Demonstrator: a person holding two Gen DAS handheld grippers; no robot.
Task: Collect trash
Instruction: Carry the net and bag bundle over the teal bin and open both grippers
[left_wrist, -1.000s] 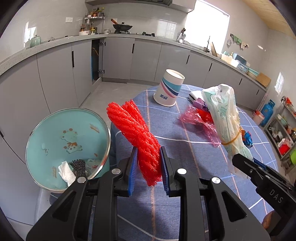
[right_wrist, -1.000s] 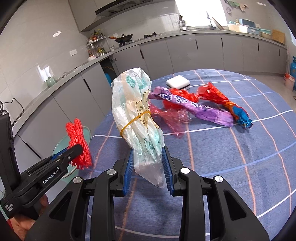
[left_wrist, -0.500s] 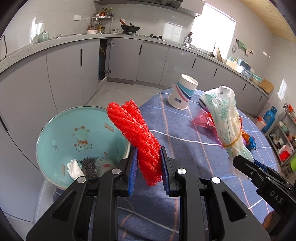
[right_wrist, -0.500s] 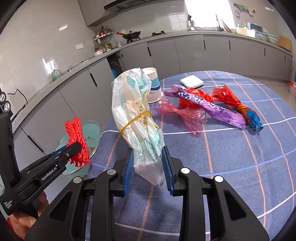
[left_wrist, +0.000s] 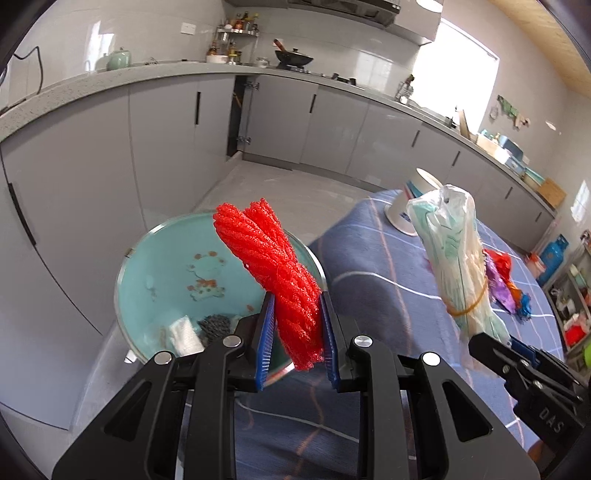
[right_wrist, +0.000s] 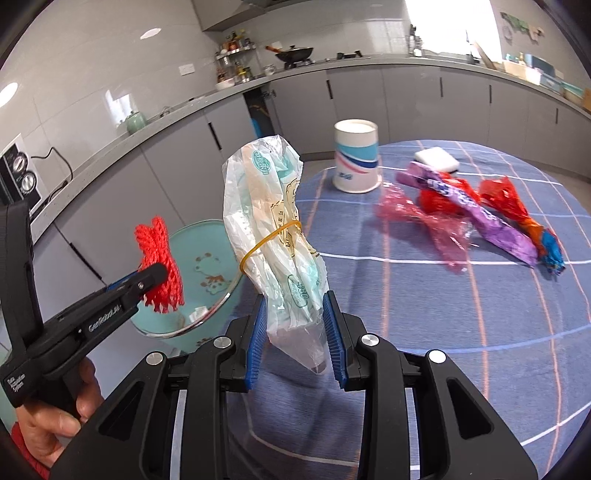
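Left gripper (left_wrist: 297, 334) clamped on red mesh netting (left_wrist: 273, 266), held above the teal bin (left_wrist: 155, 273) beside the bench (right_wrist: 424, 295). Right gripper (right_wrist: 295, 343) clamped on rubber-banded plastic bag (right_wrist: 273, 221), at the bench edge. Bin contents look like crumpled paper, blurred. Wrappers (right_wrist: 480, 218) lie on the bench.

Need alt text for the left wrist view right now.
The left gripper is shut on a red mesh net above a teal bin that holds scraps, beside the blue checked table.
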